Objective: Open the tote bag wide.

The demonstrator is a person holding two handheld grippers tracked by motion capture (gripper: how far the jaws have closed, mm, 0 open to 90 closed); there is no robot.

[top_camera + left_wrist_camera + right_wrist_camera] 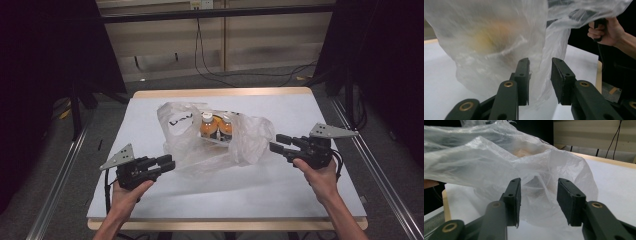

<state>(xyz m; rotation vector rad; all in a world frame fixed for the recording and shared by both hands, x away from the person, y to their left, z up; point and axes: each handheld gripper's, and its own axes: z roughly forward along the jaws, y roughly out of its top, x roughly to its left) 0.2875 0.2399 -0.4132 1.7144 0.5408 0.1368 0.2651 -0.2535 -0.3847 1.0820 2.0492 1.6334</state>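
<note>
A crumpled clear plastic bag point(200, 142) lies in the middle of the white table point(150, 200). Inside it stand two orange bottles point(216, 128) with pale caps. My left gripper point(167, 164) is open at the bag's near left edge; in the left gripper view the bag point(499, 42) hangs just ahead of the jaws, with a thin fold between them. At the bag's right side my right gripper point(277, 142) is also open, and the bag point(529, 170) bulges just beyond its parted jaws in the right gripper view.
The table has a wooden rim point(220, 92) at the far edge. Metal rails point(60, 175) run along both sides on the floor, and cables point(240, 75) lie beyond the table. The person's other hand point(606, 31) appears in the left gripper view.
</note>
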